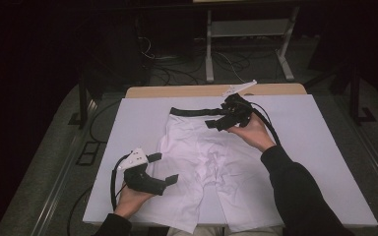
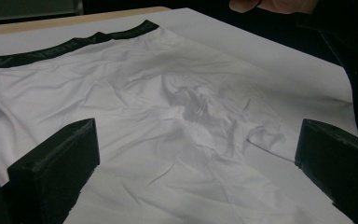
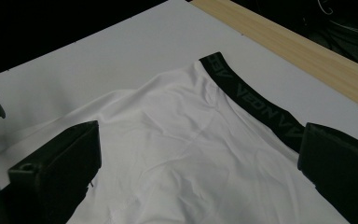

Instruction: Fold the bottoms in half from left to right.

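A pair of white shorts (image 1: 202, 157) with a black waistband (image 1: 192, 111) lies flat and wrinkled on the white sheet, waistband at the far side. My left gripper (image 1: 165, 167) hovers open over the shorts' near-left leg, with nothing between its jaws. In the left gripper view, the shorts (image 2: 168, 107) spread out ahead of the left gripper (image 2: 196, 154). My right gripper (image 1: 217, 115) is open just above the right end of the waistband. The right gripper view looks past the right gripper (image 3: 198, 158) at the lettered waistband (image 3: 256, 107) and white cloth (image 3: 177, 154).
The white sheet (image 1: 315, 147) covers most of the table, and a wooden strip (image 1: 177, 91) shows along the far edge. Beyond it are a metal stand (image 1: 209, 54) and floor cables (image 1: 177, 73). A dark sleeve (image 1: 300, 191) reaches over the near right.
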`<state>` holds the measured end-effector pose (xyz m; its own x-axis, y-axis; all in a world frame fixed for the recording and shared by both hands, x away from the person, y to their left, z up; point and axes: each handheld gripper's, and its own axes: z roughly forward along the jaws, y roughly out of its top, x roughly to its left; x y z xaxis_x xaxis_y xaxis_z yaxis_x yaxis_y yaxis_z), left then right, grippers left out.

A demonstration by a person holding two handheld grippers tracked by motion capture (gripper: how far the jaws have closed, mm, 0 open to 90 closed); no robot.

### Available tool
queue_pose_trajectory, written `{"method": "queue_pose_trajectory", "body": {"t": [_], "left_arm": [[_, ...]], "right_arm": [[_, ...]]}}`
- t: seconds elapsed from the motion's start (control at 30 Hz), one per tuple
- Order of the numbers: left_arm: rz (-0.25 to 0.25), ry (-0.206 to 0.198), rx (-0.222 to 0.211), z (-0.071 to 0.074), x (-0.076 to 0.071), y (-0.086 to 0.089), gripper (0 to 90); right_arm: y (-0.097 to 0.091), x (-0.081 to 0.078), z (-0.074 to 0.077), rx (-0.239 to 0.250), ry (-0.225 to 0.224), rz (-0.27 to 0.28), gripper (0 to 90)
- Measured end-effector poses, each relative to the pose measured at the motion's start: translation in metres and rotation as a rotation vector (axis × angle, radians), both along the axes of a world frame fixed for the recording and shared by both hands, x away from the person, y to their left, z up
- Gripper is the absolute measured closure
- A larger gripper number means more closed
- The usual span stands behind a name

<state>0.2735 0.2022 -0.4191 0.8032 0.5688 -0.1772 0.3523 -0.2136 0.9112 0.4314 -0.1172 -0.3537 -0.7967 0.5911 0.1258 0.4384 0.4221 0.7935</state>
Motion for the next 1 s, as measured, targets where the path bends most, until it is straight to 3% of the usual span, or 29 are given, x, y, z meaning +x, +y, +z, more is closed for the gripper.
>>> {"method": "queue_pose_trajectory", "body": {"t": [1.0], "left_arm": [[-0.002, -0.001, -0.009, 0.001, 0.000, 0.001, 0.0]], "right_arm": [[0.049, 0.035, -0.004, -0.005, 0.024, 0.031, 0.0]]}}
